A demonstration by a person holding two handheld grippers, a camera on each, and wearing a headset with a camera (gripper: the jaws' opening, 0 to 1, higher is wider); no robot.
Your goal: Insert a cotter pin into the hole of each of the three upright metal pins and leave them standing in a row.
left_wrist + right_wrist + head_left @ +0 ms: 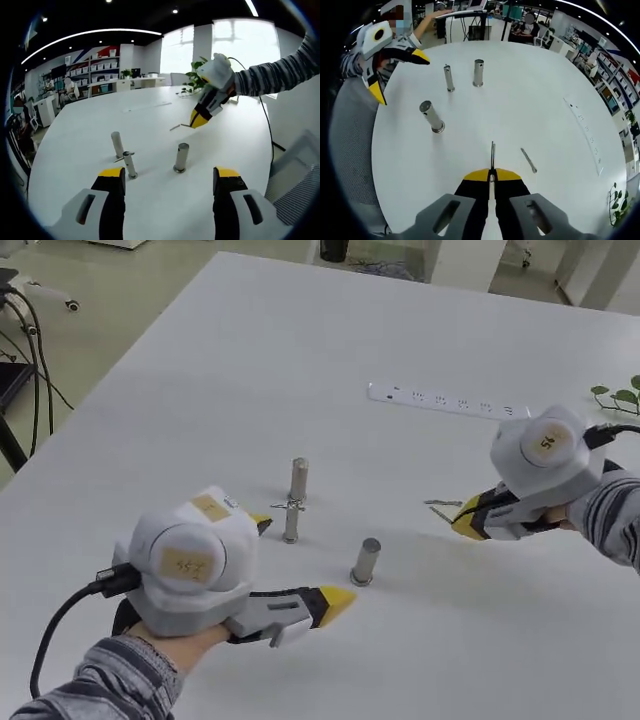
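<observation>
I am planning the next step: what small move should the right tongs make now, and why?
Probably bring the right tongs, shut on a cotter pin, toward the nearest upright pin, which carries none; the middle pin already has one.

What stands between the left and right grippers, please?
In the head view, one upright metal pin stands between the left gripper and the right gripper, which holds a cotter pin.

White table (pixel 300 360), power strip (pixel 445 400), shelves (pixel 105 61), bright windows (pixel 245 42), potted plant (pixel 193 80).
</observation>
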